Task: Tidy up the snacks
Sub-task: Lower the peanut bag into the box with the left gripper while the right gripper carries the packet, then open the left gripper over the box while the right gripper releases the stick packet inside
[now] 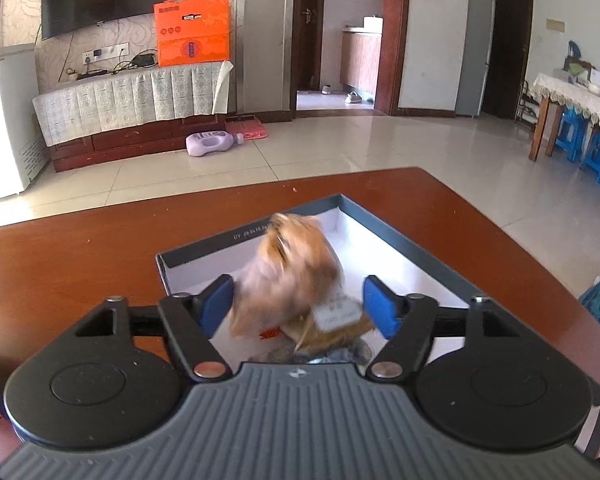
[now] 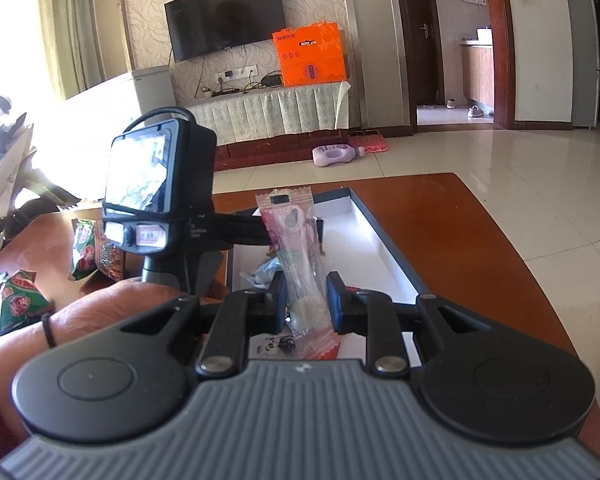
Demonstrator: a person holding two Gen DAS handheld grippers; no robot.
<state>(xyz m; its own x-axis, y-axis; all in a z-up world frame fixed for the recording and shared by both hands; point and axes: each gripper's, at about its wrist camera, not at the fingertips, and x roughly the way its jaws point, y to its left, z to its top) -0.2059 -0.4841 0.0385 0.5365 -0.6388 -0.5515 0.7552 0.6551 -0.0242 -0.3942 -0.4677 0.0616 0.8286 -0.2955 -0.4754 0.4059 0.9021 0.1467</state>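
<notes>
**Two snacks over the box, one blurred mid-drop**

Left wrist view: the left tool stands wide open, its blue pads well apart on either side of an orange-brown snack packet. The packet is smeared with motion blur just ahead of the pads and touches neither, so it looks released rather than held. Under it, inside the shallow dark-rimmed box, lie more wrapped snacks, close in front of the tool's base. The box sits on the reddish wooden surface.

Right wrist view: the right tool is nearly closed on a long clear-and-pink snack wrapper, which stands upright between the pads and rises ahead of them. It hangs over the near end of the box. To the tool's left sit the left tool's handle and the hand holding it, with green snack bags further left on the surface.

Risks, as judgement: the loose packet may bounce or land across the box wall. The tall wrapper is pinched low, so it may tip or slide free. The two tools are close and could collide.
</notes>
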